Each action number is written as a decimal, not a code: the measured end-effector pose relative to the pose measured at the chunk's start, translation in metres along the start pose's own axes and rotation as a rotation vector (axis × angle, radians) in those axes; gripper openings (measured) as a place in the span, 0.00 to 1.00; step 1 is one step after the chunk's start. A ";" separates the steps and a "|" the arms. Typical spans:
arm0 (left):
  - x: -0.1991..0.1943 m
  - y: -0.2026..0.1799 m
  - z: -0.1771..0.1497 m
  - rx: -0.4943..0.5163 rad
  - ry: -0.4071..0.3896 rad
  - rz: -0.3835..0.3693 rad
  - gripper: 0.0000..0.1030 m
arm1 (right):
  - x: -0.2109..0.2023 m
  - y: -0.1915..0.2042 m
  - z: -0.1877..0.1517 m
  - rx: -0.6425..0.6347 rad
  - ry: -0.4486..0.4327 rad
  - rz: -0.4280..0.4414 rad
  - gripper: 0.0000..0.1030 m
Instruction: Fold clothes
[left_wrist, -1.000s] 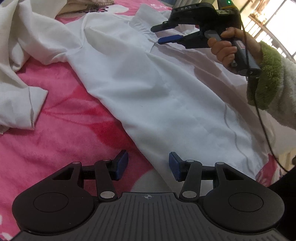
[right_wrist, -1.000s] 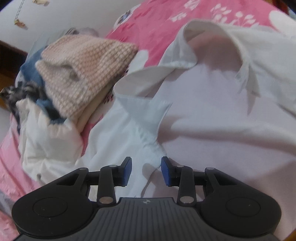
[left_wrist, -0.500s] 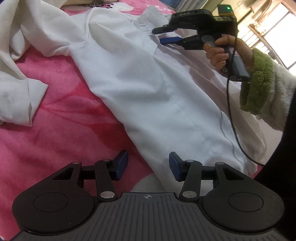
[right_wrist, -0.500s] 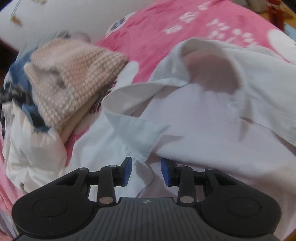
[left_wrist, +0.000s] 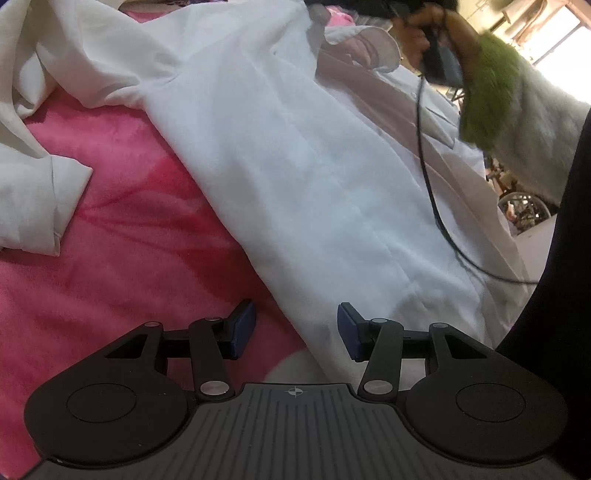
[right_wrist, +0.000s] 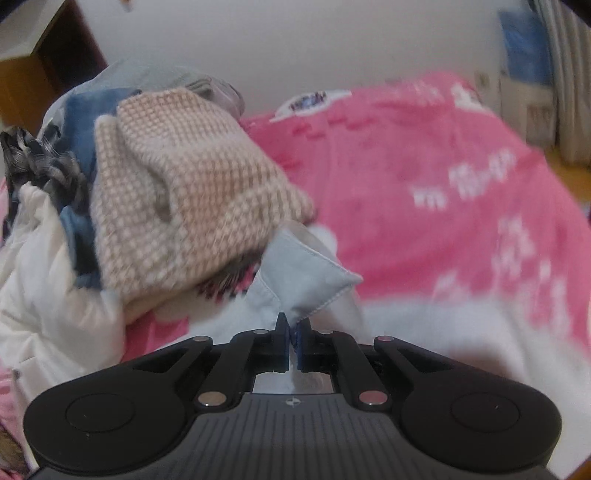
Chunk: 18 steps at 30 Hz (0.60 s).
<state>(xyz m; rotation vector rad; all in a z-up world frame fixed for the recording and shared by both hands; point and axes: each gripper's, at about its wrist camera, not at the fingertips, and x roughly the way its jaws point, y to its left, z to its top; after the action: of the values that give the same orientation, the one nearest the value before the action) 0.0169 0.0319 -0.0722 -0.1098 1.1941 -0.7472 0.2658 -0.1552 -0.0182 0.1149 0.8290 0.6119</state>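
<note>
White shirt (left_wrist: 295, 177) spread across pink blanket (left_wrist: 122, 229). Right tongs (right_wrist: 292, 341) clenched on shirt collar (right_wrist: 306, 273), near sweater pile (right_wrist: 184, 184). Left tongs (left_wrist: 295, 330) released, straddling shirt's near hem.

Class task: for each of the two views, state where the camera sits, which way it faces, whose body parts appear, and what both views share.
Left wrist: behind the open left gripper, looking along the white cotton shirt on the pink fleece blanket; a hand and green cuff show.
Right wrist: behind the right gripper, shut on the shirt's collar, facing a checked knit garment; no body.
Shared: shirt, blanket.
</note>
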 end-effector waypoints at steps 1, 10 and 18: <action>0.000 0.000 0.000 0.002 0.001 0.003 0.47 | 0.005 0.000 0.007 -0.015 -0.003 -0.005 0.03; -0.005 -0.004 -0.004 0.022 0.008 0.029 0.47 | 0.041 0.034 0.035 -0.197 -0.012 0.041 0.03; -0.007 -0.006 -0.006 0.042 0.010 0.049 0.47 | 0.080 0.033 0.031 -0.152 0.082 0.025 0.16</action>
<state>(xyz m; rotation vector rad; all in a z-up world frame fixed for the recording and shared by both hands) 0.0078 0.0334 -0.0657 -0.0418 1.1861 -0.7296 0.3135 -0.0794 -0.0387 -0.0390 0.8585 0.7045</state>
